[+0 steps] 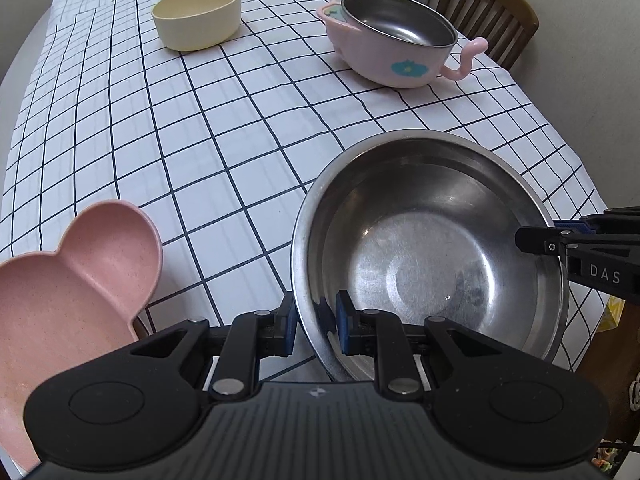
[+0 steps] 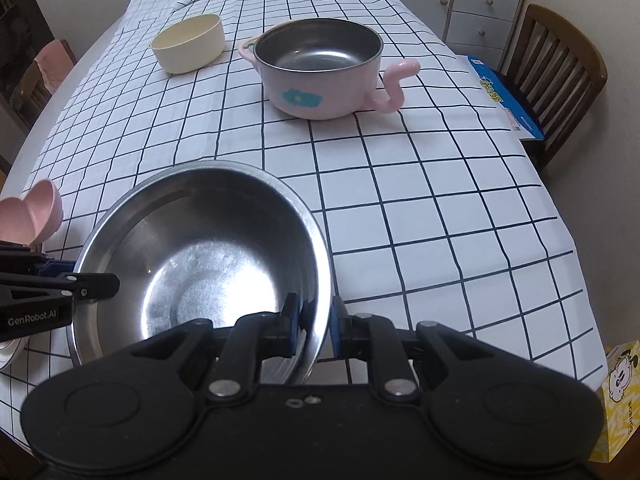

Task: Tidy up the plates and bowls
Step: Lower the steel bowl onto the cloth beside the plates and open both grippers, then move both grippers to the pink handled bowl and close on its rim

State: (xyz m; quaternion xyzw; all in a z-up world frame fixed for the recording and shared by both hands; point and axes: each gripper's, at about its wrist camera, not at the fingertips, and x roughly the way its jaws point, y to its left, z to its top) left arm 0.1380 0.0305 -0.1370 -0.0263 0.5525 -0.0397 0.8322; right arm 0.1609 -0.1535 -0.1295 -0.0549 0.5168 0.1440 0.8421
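Left wrist view: my left gripper [image 1: 316,320] pinches the steel bowl [image 1: 432,256] by its near rim, low over the checked tablecloth [image 1: 224,136].

Right wrist view: my right gripper [image 2: 314,322] pinches the opposite rim; uneven lifting could slip the smooth metal.

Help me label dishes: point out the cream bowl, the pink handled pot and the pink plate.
cream bowl [image 1: 198,16], left wrist view, outer wall
pink handled pot [image 2: 320,76], right wrist view, side wall
pink plate [image 1: 72,292], left wrist view, inner surface
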